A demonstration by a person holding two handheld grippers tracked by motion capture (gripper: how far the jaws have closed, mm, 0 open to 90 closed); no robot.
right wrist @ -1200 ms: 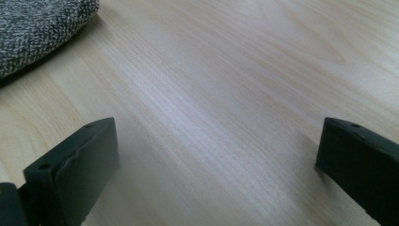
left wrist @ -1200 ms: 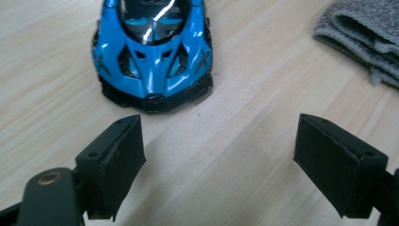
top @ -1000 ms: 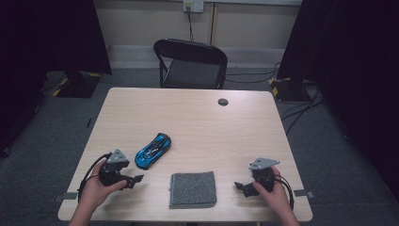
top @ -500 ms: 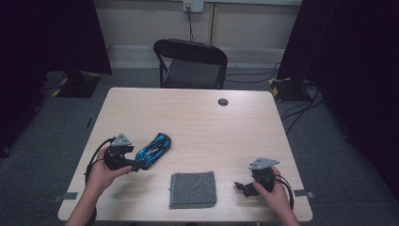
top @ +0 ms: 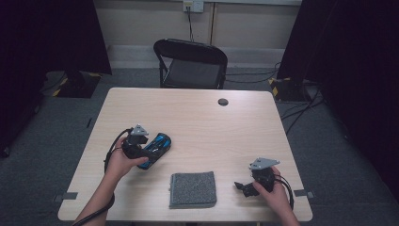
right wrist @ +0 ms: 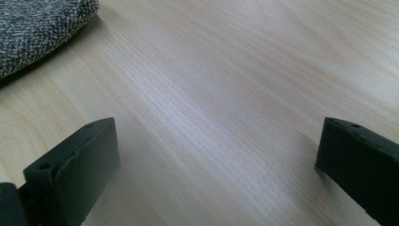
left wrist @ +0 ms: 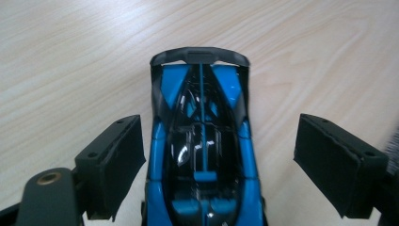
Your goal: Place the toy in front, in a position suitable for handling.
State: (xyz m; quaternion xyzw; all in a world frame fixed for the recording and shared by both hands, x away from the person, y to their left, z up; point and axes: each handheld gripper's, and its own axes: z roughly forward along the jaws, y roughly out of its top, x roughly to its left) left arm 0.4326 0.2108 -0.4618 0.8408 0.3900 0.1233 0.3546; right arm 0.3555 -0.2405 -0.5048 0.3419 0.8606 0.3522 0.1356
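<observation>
Near the table's point(top: 197, 101) left edge, the blue toy car point(left wrist: 202, 155) lies lengthwise between the left gripper's point(left wrist: 219, 165) wide-open jaws, untouched, while the right gripper point(top: 244, 186) gapes empty near the front right corner.

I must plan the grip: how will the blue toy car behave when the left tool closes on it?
The blue toy car looks rigid, so it should not bend. Its glossy sides may slip between the open left tool. Presumably on wheels, it could roll if nudged.

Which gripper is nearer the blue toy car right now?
Left. The left gripper straddles the blue toy car, jaws open either side of it. The right gripper rests apart from it, beyond the grey cloth.
</observation>
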